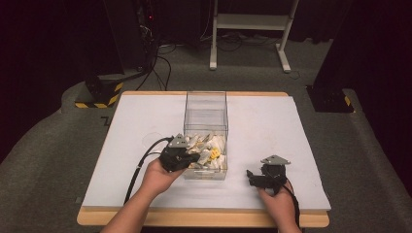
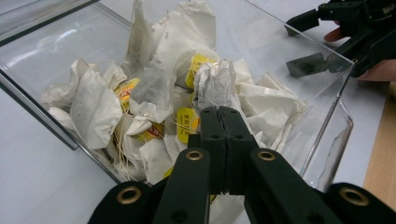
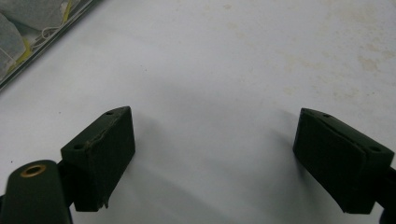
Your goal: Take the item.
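A: Entry, left side. Where are your jaws?

B: My left gripper point(image 2: 219, 112) is inside the clear rectangular plastic box point(image 1: 206, 104), over its near end. The jaws are pressed together, tips meeting. A white paper tea bag with dark contents point(image 2: 215, 86) stands just past the tips at 12 o'clock; whether a fold of it is pinched between them I cannot tell.

A: Contents of the box?

B: A loose heap of white paper tea bags with yellow tags and thin strings point(image 2: 140, 100), piled at the near end; the far end is bare in the high view.

A: Right side?

B: My right gripper point(image 1: 252, 178) sits low over the white table sheet point(image 1: 141, 121), at about 3 o'clock from the box and apart from it. The jaws are spread wide, nothing between them but sheet. The box corner shows at 10 o'clock in the right gripper view.
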The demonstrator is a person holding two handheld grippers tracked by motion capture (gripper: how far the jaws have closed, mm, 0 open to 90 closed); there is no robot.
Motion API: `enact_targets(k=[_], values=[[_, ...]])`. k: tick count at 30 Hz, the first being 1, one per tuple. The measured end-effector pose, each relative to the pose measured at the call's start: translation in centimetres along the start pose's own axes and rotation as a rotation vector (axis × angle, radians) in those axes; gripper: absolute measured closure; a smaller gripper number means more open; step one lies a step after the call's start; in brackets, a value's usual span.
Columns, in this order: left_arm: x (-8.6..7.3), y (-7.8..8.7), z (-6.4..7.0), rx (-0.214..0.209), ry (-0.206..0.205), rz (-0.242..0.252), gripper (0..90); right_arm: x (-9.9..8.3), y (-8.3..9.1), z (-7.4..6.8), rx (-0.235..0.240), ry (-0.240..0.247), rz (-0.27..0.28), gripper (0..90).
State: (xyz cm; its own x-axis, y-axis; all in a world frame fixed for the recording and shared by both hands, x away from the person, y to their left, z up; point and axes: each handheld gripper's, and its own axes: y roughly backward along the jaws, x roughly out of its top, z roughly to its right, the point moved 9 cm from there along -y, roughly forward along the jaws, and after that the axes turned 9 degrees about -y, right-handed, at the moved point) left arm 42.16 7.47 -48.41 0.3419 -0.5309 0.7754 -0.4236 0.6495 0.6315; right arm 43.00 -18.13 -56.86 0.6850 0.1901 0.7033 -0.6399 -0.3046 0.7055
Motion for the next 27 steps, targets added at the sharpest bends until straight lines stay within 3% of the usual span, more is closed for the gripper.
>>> enact_targets(k=[27], values=[[0.3, 2.8, -0.5, 0.057, -0.004, 0.153, 89.5, 0.0, 0.0, 0.0, -0.001, 0.0, 0.001, 12.6]])
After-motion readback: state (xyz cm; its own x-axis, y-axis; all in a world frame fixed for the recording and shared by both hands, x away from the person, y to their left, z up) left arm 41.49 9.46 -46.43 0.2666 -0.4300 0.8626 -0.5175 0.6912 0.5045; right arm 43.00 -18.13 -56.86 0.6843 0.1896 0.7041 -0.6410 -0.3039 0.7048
